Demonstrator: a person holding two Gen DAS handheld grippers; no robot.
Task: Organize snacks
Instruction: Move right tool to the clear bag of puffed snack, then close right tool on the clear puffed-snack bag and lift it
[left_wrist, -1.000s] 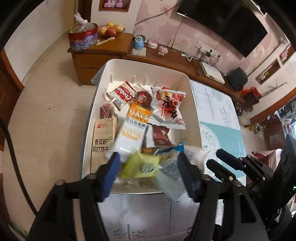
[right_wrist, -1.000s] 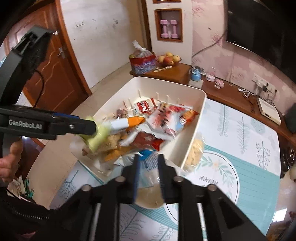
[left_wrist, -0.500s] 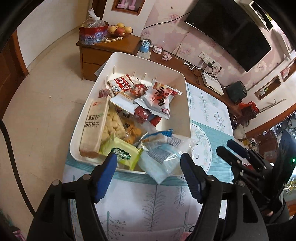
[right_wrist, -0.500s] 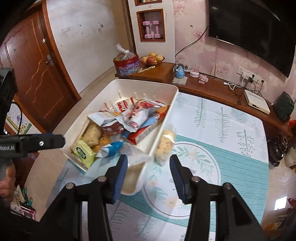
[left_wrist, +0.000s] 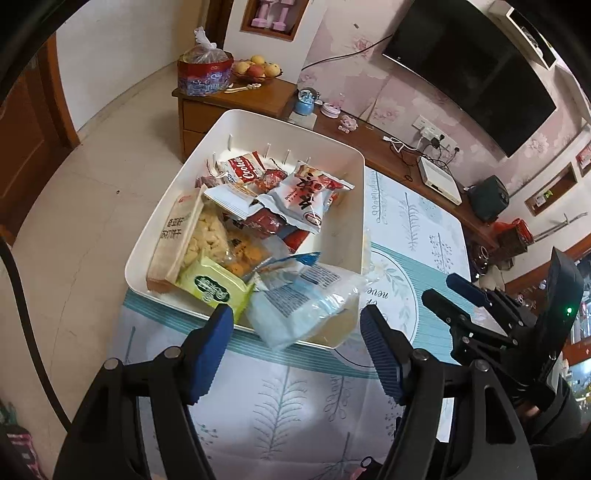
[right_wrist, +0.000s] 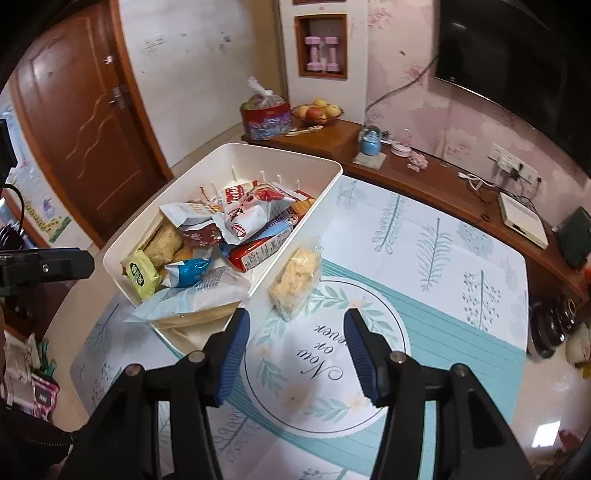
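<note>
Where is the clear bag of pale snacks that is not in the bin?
In the right wrist view, the clear bag lies on the tablecloth, against the white bin's right wall.

I can read "Cookie" in white script on a red packet near the white bin's far end. The tablecloth's round emblem carries the words "Now or never", upside down to me. Other wrappers' print stays illegible.

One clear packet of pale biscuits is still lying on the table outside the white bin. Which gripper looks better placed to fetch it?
Probably the right gripper. The clear packet lies just ahead of its open, empty jaws, beside the white bin. The left gripper faces the bin's near end, with the packet behind the bin's wall.
</note>
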